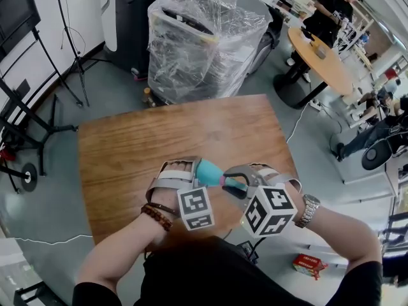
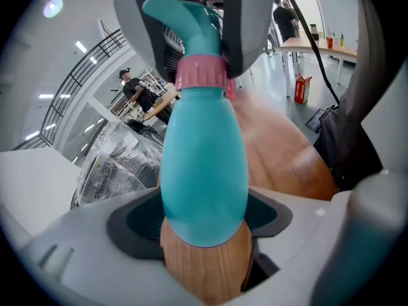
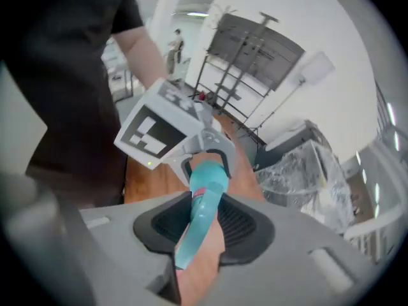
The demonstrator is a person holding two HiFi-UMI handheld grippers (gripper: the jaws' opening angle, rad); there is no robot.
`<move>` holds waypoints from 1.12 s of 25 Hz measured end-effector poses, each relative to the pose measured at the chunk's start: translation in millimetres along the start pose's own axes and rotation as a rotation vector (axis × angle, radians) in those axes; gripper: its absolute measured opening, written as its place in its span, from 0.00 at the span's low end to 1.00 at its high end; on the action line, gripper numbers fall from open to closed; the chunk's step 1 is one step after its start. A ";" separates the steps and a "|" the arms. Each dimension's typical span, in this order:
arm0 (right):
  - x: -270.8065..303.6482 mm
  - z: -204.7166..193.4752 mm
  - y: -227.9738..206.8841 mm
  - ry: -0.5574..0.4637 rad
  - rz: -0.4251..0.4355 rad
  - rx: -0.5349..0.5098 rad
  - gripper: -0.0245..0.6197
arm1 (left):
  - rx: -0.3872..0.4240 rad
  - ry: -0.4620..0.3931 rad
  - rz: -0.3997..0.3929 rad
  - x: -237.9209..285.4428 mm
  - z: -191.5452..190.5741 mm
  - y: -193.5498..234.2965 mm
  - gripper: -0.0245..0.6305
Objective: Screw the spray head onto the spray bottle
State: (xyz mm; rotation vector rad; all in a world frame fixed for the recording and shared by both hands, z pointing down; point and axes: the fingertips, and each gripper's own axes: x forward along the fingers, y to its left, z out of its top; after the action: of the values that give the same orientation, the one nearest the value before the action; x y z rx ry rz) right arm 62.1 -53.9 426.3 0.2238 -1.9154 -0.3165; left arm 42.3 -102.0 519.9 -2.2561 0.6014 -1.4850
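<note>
Teal spray bottle [image 2: 204, 164]: smooth, egg-shaped body narrowing to pink collar [image 2: 201, 73] at neck. Teal spray head [image 2: 191, 18] with curved nozzle sits on collar. Bottle held tilted above near edge of wooden table [image 1: 140, 152], between both grippers, close to person's chest. Jaws of left gripper [image 2: 204, 220] clamped on bottle's rounded body, dark pads pressing both sides. Jaws of right gripper [image 3: 203, 225] clamped on spray head. Whether head fully screwed down: cannot tell.
</note>
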 end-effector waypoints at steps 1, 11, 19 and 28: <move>0.3 0.4 -2.9 -0.022 0.028 0.127 0.22 | -0.001 0.004 0.011 0.2 -1.1 0.8 0.64; 14.4 -15.6 -23.1 -0.292 0.253 1.441 0.23 | -0.059 0.040 0.037 9.9 -11.8 -3.0 0.64; 10.0 -23.3 -22.7 -0.262 0.195 1.314 0.32 | -0.133 -0.007 -0.041 16.3 -5.7 -21.1 0.65; -45.3 -4.4 -41.9 -0.352 0.112 0.901 0.39 | -0.170 -0.081 -0.141 16.1 -2.7 -28.7 0.65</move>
State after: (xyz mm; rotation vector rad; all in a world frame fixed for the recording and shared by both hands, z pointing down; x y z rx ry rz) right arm 82.6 -80.3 374.2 0.6810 -2.2982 0.6490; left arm 49.6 -86.8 548.3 -2.5231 0.5739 -1.4471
